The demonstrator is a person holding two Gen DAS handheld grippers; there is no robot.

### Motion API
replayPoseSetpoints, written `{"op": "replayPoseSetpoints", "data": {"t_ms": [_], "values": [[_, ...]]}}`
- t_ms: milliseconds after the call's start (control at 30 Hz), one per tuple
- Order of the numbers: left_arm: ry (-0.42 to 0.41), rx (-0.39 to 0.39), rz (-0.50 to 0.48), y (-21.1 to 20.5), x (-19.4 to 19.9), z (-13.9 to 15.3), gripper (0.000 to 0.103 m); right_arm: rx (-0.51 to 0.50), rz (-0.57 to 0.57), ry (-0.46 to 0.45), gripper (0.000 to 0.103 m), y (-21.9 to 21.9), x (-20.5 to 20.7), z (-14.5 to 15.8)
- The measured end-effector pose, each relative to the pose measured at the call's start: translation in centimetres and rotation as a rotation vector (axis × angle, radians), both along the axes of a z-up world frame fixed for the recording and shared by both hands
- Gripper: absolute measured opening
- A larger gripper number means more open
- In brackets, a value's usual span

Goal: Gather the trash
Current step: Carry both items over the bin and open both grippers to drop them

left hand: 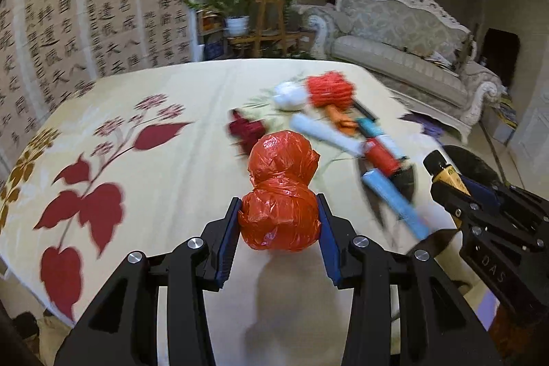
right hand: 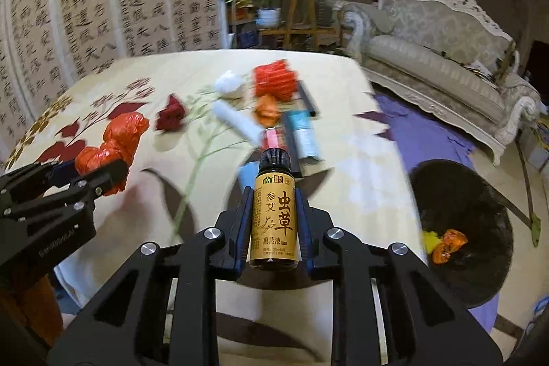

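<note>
My left gripper (left hand: pixel 278 215) is shut on a crumpled orange plastic bag (left hand: pixel 279 194), held above the table; it also shows in the right wrist view (right hand: pixel 113 146). My right gripper (right hand: pixel 273 204) is shut on a small brown bottle with a gold label (right hand: pixel 273 211); the bottle shows at the right of the left wrist view (left hand: pixel 444 172). More trash lies on the table: a dark red wad (right hand: pixel 171 115), a white wad (right hand: pixel 229 84), a red-orange packet (right hand: pixel 274 79), a white tube (right hand: pixel 236 122), blue and red boxes (left hand: pixel 394 194).
A black bin (right hand: pixel 459 194) stands on the floor right of the table, with orange and yellow scraps inside. The table has a cream floral cloth (left hand: pixel 137 160). A sofa (left hand: pixel 405 36), plants (left hand: pixel 240 2) and a calligraphy wall lie beyond.
</note>
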State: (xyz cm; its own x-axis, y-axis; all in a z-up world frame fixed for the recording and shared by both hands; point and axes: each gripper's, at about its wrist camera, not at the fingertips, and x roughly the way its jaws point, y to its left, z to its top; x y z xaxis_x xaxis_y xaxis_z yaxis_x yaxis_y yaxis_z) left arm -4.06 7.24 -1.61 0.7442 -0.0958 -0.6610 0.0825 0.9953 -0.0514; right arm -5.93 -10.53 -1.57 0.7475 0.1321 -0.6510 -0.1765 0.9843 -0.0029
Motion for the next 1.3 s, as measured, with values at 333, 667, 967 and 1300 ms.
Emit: {"op": "replayPoseSetpoints", "data": {"t_ms": [333,667,967,1300], "values": [[-0.021,-0.026,-0.207,-9.7,2.8,1.4,0.043,0.002,-0.246,-0.032,0.023,-10.7,1.5,0.7],[-0.031,0.004,-0.373,-19.6,5.4,1.1,0.043,0.019,-0.411,-0.026,0.023,-19.2,3.4,-0.9],[0.014,0.052,-0.424,-25.0,7.7,-0.5,0.043,0.043,-0.458,-0.015,0.023,-23.2,5.0,-2.6],[0.046,0.074,-0.413,-26.4,9.3,-1.9,0.065,0.072,-0.498,-0.004,0.035,-25.5,5.4,-3.6]]}}
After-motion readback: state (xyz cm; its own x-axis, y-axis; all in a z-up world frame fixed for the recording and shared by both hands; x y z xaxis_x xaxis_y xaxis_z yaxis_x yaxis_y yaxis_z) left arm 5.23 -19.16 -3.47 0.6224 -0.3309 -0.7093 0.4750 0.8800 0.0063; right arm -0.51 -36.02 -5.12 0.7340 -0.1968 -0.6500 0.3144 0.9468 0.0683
